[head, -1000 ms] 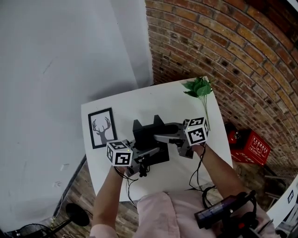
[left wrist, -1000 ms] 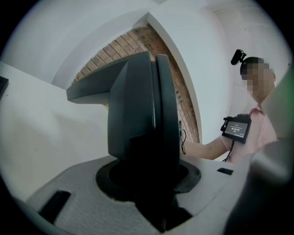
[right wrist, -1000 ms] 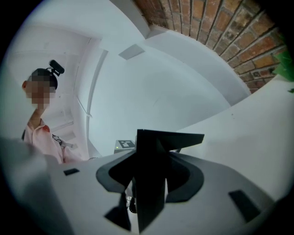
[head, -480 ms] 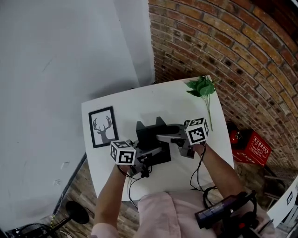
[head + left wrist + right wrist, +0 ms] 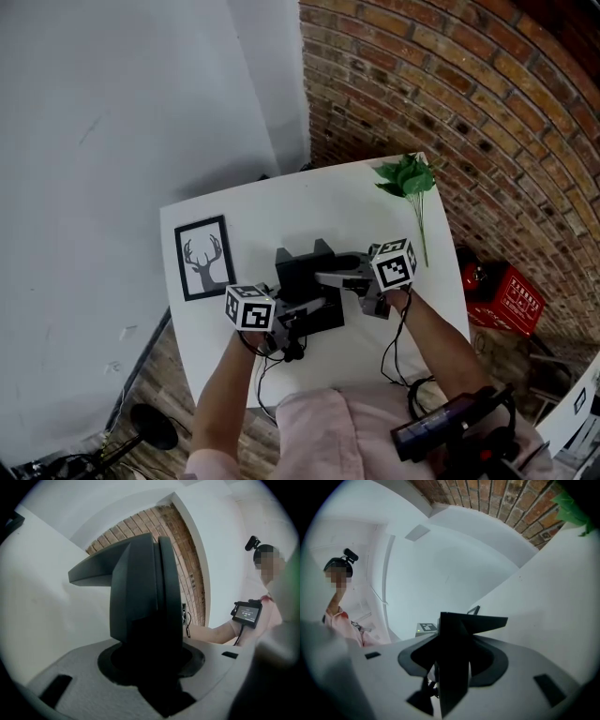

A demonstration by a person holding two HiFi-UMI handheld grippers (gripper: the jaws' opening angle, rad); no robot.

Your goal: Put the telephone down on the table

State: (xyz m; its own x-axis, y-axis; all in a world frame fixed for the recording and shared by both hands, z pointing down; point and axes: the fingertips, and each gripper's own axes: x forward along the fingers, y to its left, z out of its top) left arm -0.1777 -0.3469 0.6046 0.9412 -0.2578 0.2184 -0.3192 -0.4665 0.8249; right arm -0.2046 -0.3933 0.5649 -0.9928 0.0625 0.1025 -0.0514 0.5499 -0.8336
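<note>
Head view: The black telephone (image 5: 298, 265) is over the middle of the white table (image 5: 281, 211), just right of the framed deer print (image 5: 204, 257). Whether its base touches the table cannot be determined here. The left claw (image 5: 305, 307) meets the telephone's near side and the right claw (image 5: 328, 278) meets the side away from the deer print. A leafy sprig (image 5: 405, 175) lies well beyond, far from the deer print.

Left gripper view: The jaws are clamped on a thick, dark, upright part of the telephone body, which fills the gap between them.

Right gripper view: The jaws are closed on a thin, dark panel edge of the same unit.

Assessment: The telephone appears to be rigid moulded plastic, probably light to moderate in weight, with smooth faces that could slip under a loose hold. Any loose part could shift if the unit tilts. The firm body edges, as now held on two sides, are judged the soundest hold. It should be lowered level and released only once it is seated.
</note>
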